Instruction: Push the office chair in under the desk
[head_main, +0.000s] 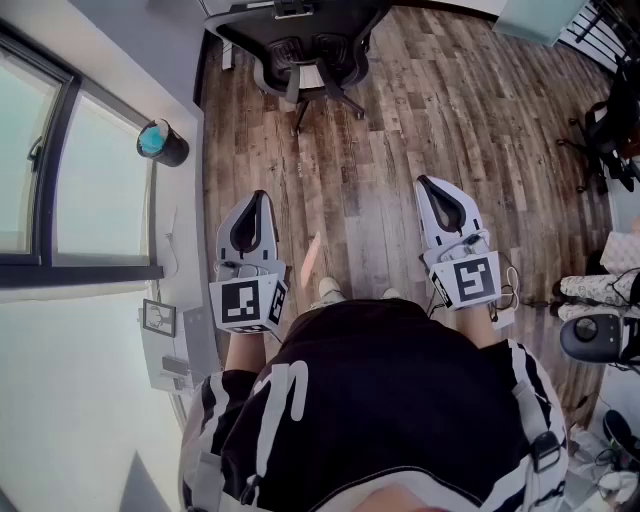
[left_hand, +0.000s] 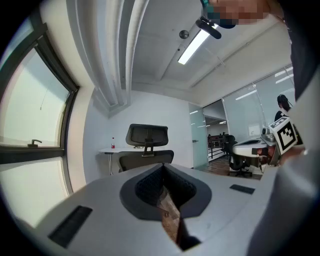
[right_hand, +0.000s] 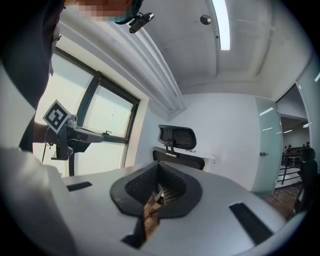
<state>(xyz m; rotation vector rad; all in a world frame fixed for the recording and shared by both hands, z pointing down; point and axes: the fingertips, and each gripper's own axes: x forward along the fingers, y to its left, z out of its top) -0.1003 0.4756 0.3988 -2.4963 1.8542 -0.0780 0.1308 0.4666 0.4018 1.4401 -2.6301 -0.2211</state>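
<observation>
The black office chair (head_main: 305, 55) stands at the far end of the wood floor, its back towards me, with its seat partly under the white desk (head_main: 225, 12). In the left gripper view the chair (left_hand: 146, 145) sits straight ahead in front of the desk (left_hand: 107, 150); the right gripper view shows the chair (right_hand: 177, 142) and desk (right_hand: 212, 158) as well. My left gripper (head_main: 258, 197) and right gripper (head_main: 426, 184) are held side by side in front of my body, well short of the chair. Both are shut and hold nothing.
A large window (head_main: 60, 170) runs along the left wall, with a black cylinder with a teal top (head_main: 160, 142) beside it. Another black office chair (head_main: 605, 130) stands at the right. My shoes (head_main: 330, 292) are on the wood floor between the grippers.
</observation>
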